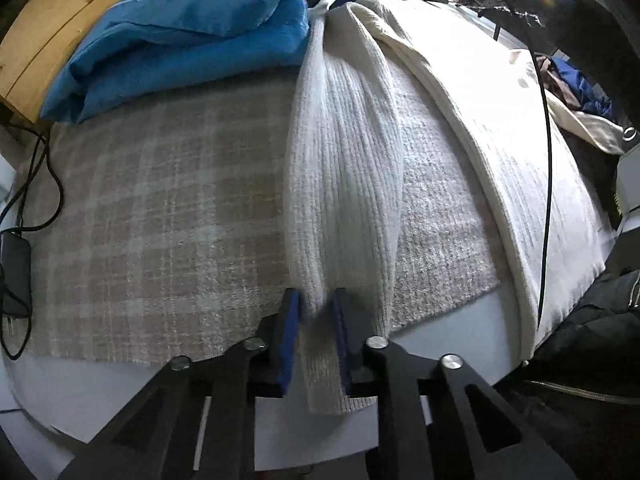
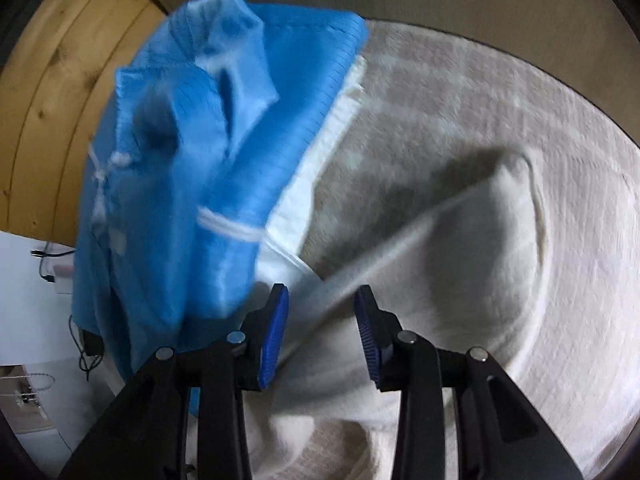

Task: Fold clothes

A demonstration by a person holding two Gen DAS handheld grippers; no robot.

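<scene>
Clenched between the blue pads of the left gripper (image 1: 318,312) is one end of the cream ribbed sweater (image 1: 344,168), stretched taut across the plaid blanket (image 1: 160,208) to the right gripper (image 2: 322,320), whose jaws stand apart around the fabric; whether they grasp it I cannot tell. Folded blue clothes (image 1: 180,40) lie beside the sweater's far end.

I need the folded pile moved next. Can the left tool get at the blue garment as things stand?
Probably not yet: the left tool is shut on the cream knit's end, so it must let go first. The blue garment lies uncovered across the plaid mat.
</scene>
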